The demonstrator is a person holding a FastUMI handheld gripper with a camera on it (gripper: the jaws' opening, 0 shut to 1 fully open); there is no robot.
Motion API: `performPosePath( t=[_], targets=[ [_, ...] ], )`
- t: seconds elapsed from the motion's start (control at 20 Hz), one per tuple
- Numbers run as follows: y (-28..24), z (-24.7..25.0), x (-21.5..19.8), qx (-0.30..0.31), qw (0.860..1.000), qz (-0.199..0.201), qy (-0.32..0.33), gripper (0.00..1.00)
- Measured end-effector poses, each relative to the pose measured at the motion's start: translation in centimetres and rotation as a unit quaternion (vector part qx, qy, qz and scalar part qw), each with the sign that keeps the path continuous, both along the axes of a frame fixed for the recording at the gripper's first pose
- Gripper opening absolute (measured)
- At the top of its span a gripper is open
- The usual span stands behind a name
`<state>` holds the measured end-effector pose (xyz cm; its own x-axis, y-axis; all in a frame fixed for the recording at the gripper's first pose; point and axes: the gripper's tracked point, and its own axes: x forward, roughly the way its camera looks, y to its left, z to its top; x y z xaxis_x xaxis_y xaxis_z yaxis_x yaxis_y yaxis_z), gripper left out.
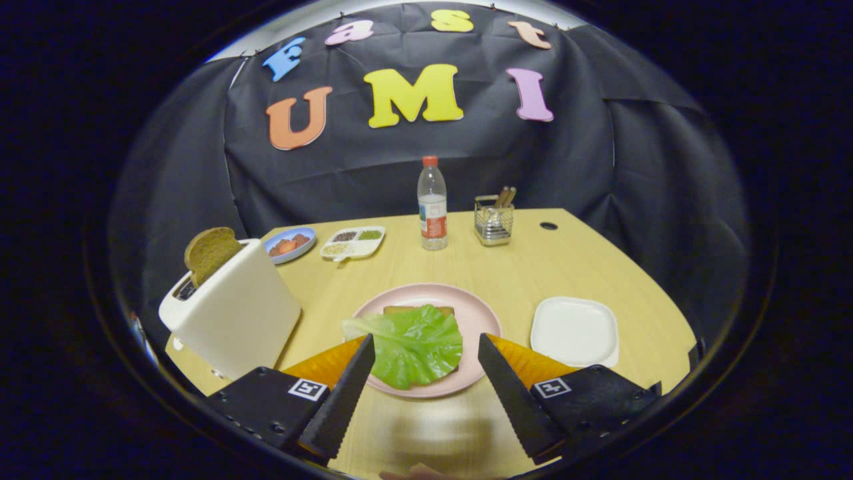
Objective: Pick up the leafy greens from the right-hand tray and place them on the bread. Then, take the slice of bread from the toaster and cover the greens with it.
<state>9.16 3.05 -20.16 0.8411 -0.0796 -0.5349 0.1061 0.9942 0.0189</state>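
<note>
Tongs (pixel 426 357): I have them spread wide with nothing held between the fingers (pixel 346 393).
Greens (pixel 410 343): I see the leaf lying on the bread, just ahead of the tongs and between the two fingertips, touching neither.
Bread (pixel 420 310): only its far edge peeks out beyond the leaf; the rest is covered.
Plate (pixel 480 317): pink and round, it carries the bread and the leaf, just ahead of the tongs on the table (pixel 466 267).
Toaster (pixel 233 313): I see it left of the left finger, near it, standing on the table.
Toast slice (pixel 210 252): brown, sticking up out of the toaster's slot, tilted.
Tray (pixel 575 331): white and square, right of the plate, just beyond the right finger; I see nothing lying on it.
Bottle (pixel 432 203): upright, well beyond the plate, straight ahead of the tongs.
Wire basket (pixel 494 222): just right of the bottle, with sticks standing in it.
Divided dish (pixel 353 242): beyond the plate to the left, holding small portions.
Blue dish (pixel 290 244): beside the divided dish, behind the toaster.
</note>
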Motion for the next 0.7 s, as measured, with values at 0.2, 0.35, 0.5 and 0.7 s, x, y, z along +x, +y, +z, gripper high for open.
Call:
performPosePath(
  t=[0.2,0.35,0.5,0.7],
  targets=[
    [6.0,7.0,-0.5,-0.014,0.998,0.019,-0.064,0.96],
    [11.2,10.2,0.4,0.009,0.996,0.038,-0.085,0.96],
    [16.3,11.1,2.5,0.02,0.994,0.062,-0.082,0.96],
    [20.8,9.5,5.8,0.016,0.996,0.08,-0.048,0.96]
  ],
)
